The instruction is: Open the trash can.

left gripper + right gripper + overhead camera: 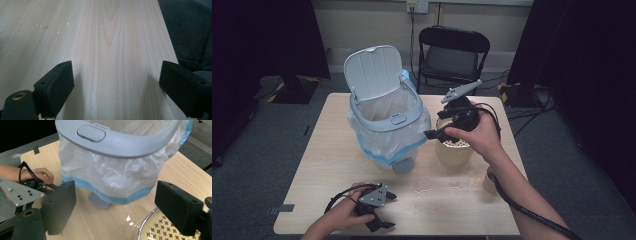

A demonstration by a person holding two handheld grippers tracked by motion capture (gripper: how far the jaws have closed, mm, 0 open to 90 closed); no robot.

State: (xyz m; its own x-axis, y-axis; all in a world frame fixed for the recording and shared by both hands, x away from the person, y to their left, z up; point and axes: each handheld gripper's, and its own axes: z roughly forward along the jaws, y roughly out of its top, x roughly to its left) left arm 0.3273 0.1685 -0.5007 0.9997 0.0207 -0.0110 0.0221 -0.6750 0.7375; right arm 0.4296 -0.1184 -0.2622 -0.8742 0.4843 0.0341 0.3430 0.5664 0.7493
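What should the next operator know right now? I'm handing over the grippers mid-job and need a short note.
Left gripper: open, empty, low over the near table edge.
Right gripper: open, empty, above the patterned container, facing the bin.
Bin: lid up, bag liner fitted. A small cup stands near the right edge; crumbs lie mid-table.
Done: cannot tell.
Left: likely clearing crumbs.

Black folding chair point(453, 55), grey carpet point(287, 130), pale wall point(362, 20)
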